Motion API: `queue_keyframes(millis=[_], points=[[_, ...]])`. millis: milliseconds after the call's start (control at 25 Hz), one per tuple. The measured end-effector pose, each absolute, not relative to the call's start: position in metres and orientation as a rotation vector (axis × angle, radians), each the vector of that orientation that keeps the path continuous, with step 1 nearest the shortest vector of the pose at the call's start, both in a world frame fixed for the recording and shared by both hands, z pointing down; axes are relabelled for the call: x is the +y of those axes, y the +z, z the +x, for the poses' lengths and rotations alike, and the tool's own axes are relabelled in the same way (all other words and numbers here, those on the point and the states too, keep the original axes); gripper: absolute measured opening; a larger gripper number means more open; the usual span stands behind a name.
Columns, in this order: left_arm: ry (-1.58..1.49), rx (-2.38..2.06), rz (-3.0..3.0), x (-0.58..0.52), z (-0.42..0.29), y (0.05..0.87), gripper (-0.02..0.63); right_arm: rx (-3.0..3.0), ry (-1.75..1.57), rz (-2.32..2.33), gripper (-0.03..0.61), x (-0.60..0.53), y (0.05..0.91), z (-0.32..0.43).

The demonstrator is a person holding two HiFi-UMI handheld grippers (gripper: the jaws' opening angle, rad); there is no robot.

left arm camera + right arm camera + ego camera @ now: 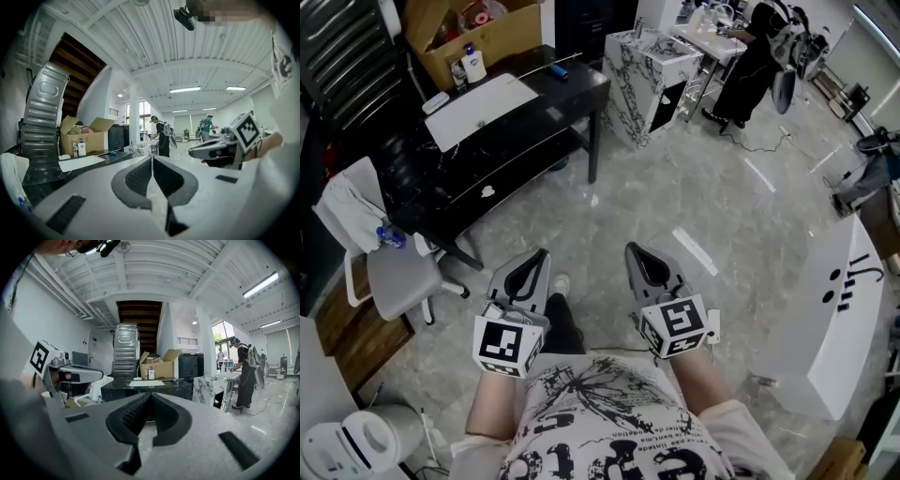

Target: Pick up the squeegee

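I see no squeegee that I can name with certainty. A small blue-handled item lies on the black desk, too small to identify. Both grippers are held level in front of the person's chest, over the marble floor, well short of the desk. My left gripper has its jaws together with nothing between them, which the left gripper view confirms. My right gripper is likewise shut and empty, its pads meeting at the tip. Each gripper shows at the edge of the other's view.
The desk carries a white sheet, and a cardboard box stands behind it. A grey chair stands at left, a marble cabinet beyond, a white curved counter at right. A person stands at the back.
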State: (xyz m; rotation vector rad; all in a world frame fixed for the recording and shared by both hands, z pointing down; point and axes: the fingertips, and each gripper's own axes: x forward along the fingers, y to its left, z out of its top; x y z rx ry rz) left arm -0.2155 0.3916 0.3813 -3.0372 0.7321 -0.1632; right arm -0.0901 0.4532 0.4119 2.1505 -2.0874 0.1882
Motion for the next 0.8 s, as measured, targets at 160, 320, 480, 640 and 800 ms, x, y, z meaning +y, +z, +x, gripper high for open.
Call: queue_keyframes(millis=[160, 320, 480, 640, 800], points=[[-0.155, 0.716, -3.054, 0.347, -0.195, 0.391, 0.012, -2.077, 0.199, 2.135, -0.006, 0.408, 0.419, -0.074], [-0.141, 0.716, -3.073, 0.275, -0.173, 0.393, 0.012, -2.051, 0.209, 2.14, -0.006, 0.34, 0.424, -0.051], [-0.121, 0.716, -3.074, 0.19, -0.148, 0.387, 0.012, -2.028, 0.229, 2.162, -0.006, 0.262, 0.42, -0.02], [-0.108, 0.694, -3.058, 0.11, -0.123, 0.375, 0.012, -2.007, 0.236, 2.205, -0.006, 0.188, 0.412, 0.011], [-0.11, 0.705, -3.047, 0.045, -0.103, 0.37, 0.012, -2.006, 0.238, 2.209, -0.006, 0.124, 0.409, 0.033]])
